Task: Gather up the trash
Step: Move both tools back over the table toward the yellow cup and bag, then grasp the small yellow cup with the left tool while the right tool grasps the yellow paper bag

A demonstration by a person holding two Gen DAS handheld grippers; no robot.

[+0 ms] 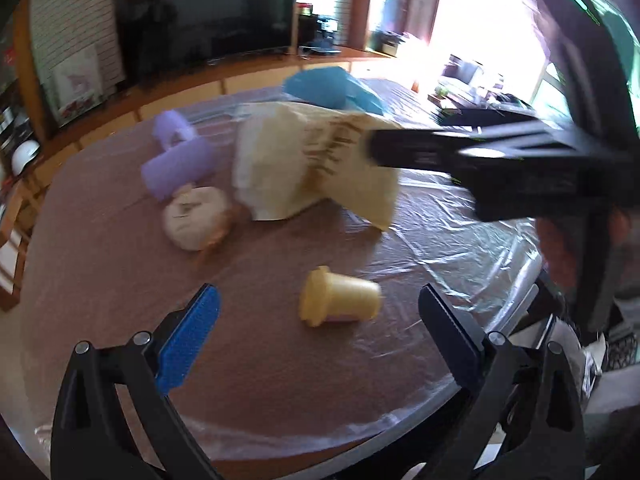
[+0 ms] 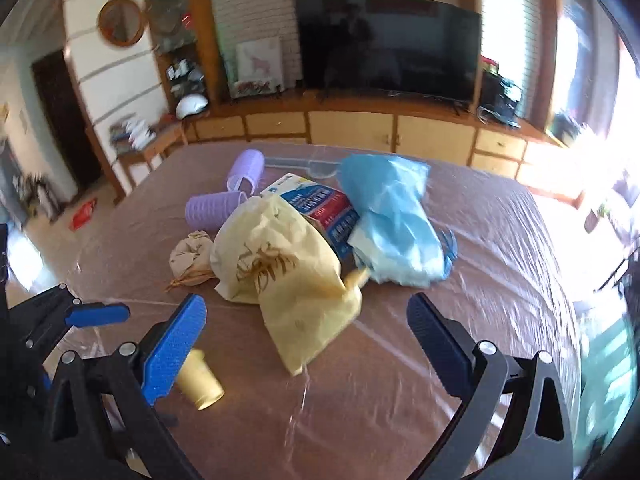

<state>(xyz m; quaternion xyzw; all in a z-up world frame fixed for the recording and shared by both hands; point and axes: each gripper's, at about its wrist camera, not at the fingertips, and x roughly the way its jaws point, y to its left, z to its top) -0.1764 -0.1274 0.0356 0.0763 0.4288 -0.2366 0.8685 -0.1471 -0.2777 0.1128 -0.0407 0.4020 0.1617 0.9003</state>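
Right wrist view: both tongs (image 2: pixel 306 330) (image 1: pixel 320 320) gape over two purple rollers (image 2: pixel 214 208), one yellow cup (image 2: pixel 200 382).

Both wrist views look down across the table (image 1: pixel 120 280), sharing the yellow bag (image 2: pixel 280 264).

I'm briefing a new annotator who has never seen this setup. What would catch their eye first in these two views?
Probably the crumpled pale yellow paper bag heaped mid-table, with a bright blue plastic bag bunched against its right side and a red-and-blue printed box poking out between them. Next, the small yellow plastic cup lying on its side alone, nearest the open left gripper. Both grippers are empty.
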